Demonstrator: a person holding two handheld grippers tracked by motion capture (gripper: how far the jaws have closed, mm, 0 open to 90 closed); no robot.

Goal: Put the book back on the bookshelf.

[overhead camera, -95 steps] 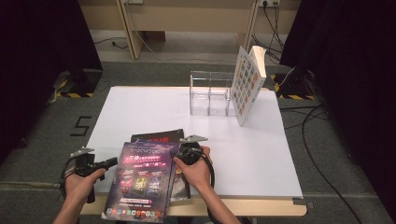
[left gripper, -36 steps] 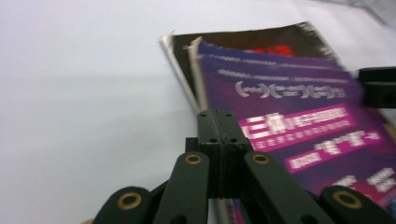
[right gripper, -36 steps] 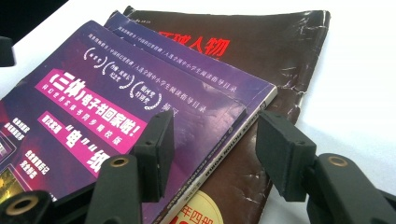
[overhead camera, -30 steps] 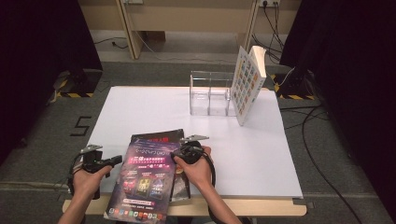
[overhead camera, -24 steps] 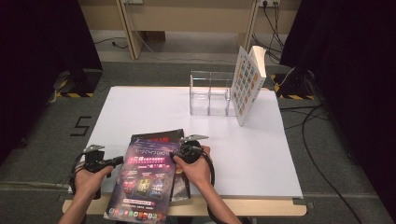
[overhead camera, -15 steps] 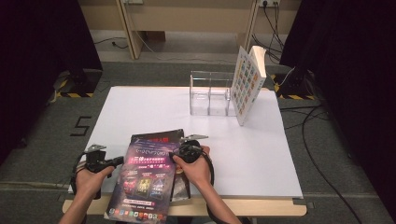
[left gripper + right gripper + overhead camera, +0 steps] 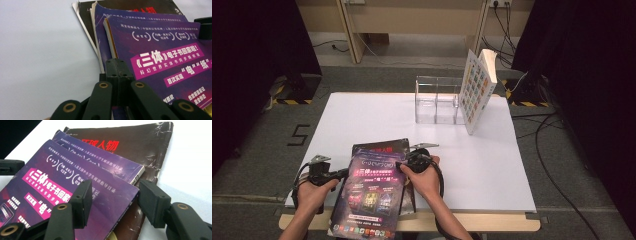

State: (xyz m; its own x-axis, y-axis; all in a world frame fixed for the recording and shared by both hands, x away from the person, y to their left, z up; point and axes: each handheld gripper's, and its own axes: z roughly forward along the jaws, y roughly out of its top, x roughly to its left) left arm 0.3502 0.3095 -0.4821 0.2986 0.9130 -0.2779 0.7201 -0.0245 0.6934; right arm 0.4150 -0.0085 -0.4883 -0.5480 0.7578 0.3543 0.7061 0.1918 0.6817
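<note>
Three books are stacked at the table's front edge. The top purple book (image 7: 369,192) (image 7: 162,55) (image 7: 62,185) lies over a second purple book (image 7: 105,155). Under both is a dark magazine with a red title (image 7: 379,147) (image 7: 140,145). My left gripper (image 7: 346,172) (image 7: 118,72) is shut, its tip against the purple books' left edge, with nothing seen between its jaws. My right gripper (image 7: 402,165) (image 7: 112,200) is open, and its jaws straddle the top book's far right corner without pressing on it.
A clear acrylic holder (image 7: 439,100) stands at the back of the white table (image 7: 512,165). A patterned book (image 7: 477,87) leans upright against its right side. The top purple book overhangs the table's front edge.
My left gripper has edged a little to the right, up against the books' left edge. The right gripper and the stack have stayed put.
</note>
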